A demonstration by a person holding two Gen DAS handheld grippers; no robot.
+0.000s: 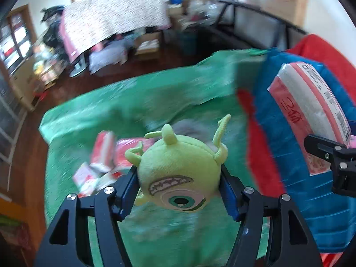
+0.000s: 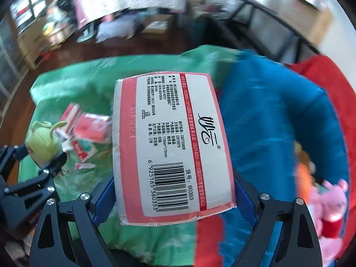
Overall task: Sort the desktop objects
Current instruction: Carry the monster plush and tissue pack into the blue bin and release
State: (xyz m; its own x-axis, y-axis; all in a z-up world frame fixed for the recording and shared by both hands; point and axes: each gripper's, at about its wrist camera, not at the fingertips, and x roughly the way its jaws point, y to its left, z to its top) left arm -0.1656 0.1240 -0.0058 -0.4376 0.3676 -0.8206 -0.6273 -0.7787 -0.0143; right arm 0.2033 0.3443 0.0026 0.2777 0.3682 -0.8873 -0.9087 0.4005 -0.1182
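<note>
While both grippers hang above a table draped in a green cloth, each one carries something. Clamped between the blue pads of the right gripper is a pink and white tissue pack, its back label facing the camera. That label bears a black brush-style logo with a registered-trademark sign, a red stripe reading "ISO9001-2015" and "ISO14001-2015" among Chinese characters, lines of small Chinese print with "GB/T20808", "GB15979" and "116mm*175mm", and a barcode numbered 6 925165 360353 beside the number 60353. Seen from the left wrist camera, the same pack shows red handwriting, seemingly the digits 200, on its pink edge, and it sits over a blue bin with a red bin just behind. The left gripper is closed on a lime-green plush toy, a round one-eyed monster with a toothy grin, small horns and thin limbs, held upside down so the eye lies nearest the camera. On the cloth beyond it lie several red and white packets, blurred and unreadable. Inside the blue bin, the right wrist view shows a pink plush toy near something orange, too blurred to identify.
</note>
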